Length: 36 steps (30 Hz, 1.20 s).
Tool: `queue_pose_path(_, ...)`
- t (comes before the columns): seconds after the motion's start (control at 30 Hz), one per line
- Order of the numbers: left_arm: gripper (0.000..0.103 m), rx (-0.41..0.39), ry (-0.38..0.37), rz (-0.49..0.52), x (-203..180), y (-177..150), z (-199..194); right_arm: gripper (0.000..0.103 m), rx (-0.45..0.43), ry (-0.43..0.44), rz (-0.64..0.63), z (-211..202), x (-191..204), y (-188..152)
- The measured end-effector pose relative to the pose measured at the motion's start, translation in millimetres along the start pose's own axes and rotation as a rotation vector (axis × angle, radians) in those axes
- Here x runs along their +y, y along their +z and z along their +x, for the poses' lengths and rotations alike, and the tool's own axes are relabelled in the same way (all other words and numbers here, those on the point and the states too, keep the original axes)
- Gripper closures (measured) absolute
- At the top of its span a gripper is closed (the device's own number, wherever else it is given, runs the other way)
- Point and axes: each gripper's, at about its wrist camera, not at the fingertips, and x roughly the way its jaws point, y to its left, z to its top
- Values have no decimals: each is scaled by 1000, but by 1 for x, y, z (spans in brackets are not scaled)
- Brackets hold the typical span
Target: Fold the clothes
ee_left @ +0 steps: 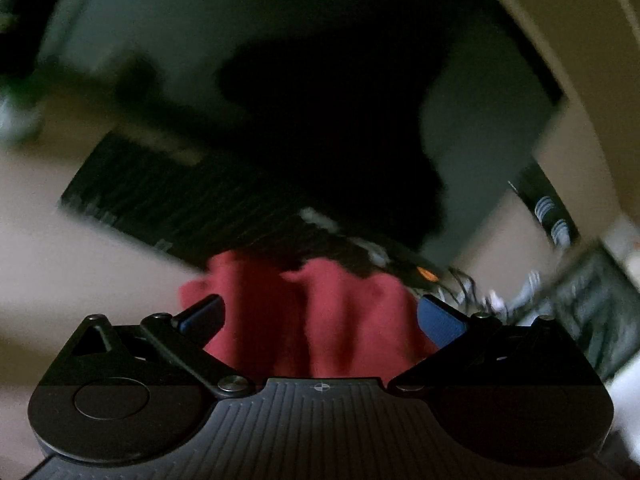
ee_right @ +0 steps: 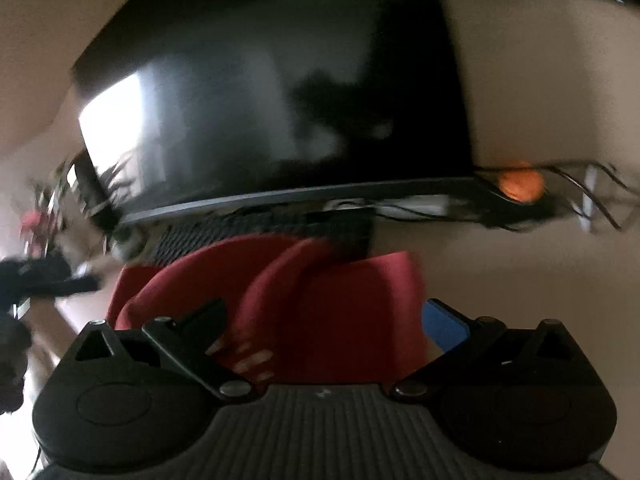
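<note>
Both views are blurry and dim, so I'm reading this w/ caution. The red garment (ee_left: 320, 312) sits bunched on the desk (ee_left: 60, 280), directly in front of both grippers and partly over the near edge of a dark keyboard (ee_left: 168, 200), w/ a monitor (ee_right: 280, 100) standing behind that.

Left gripper (ee_left: 322, 318): fingers spread wide, nothing clamped; cloth fills the gap between them but the pads aren't pinching it as far as I can tell. Right gripper (ee_right: 324, 320): same story, splayed apart, red fabric between and under the fingers, no grip visible.

Key relation: the garment lies dead ahead of each gripper, approx centred in both. In the right wrist view it runs left-right, w/ a rounded fold or sleeve-like roll arcing toward the left and a flatter corner (ee_right: 400, 268) at the right. The other gripper (ee_right: 44, 280) shows at far left there, so the two come at the cloth from opposite sides.

Neither looks clearly nearer. My guess is any coming pinch depends on finding an actual edge; the corner at right looks the cleanest one, though I can't tell how far the folding is.
</note>
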Motion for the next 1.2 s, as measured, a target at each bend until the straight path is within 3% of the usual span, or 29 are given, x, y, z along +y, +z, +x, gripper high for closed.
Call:
queue_pose_path(0.1, 0, 64, -45, 101, -25, -10, 31, 0, 20, -8, -101, 9, 24, -17)
queue_pose_path(0.2, 0, 131, 100, 165, -22, -28, 68, 0, 41, -16, -203, 18, 48, -34)
queue_pose_path(0.3, 0, 160, 158, 92, 1, -39, 92, 0, 61, -23, -304, 28, 73, -50)
queue_pose_path(0.53, 0, 88, 140, 154, -10, -37, 81, 0, -110, -35, -210, -16, 53, -1)
queue_pose_path(0.6, 0, 12, 124, 187, -14, -33, 63, 0, -159, -38, -182, -28, 47, 14)
queue_pose_path(0.67, 0, -65, 137, 222, -17, -30, 59, 0, -223, -74, -203, -20, 46, 25)
queue_pose_path(0.73, 0, -86, 188, 224, -12, -27, 69, 0, -248, -65, -194, -1, 40, 35)
queue_pose_path(0.83, 0, -74, 260, 154, 6, -26, 95, 0, -168, -82, -160, 37, 31, 46)
queue_pose_path(0.87, 0, -70, 276, 137, 11, -26, 102, 0, -102, -83, -117, 53, 24, 47)
queue_pose_path(0.93, 0, -46, 293, 114, 18, -27, 116, 0, -67, -48, -13, 65, 6, 38)
queue_pose_path(1.07, 0, 6, 246, 78, 34, -27, 129, 0, -77, -6, 56, 69, -8, 29)
queue_pose_path(1.2, 0, 39, 179, 7, 54, -26, 131, 0, -59, -56, 13, 69, 2, 32)
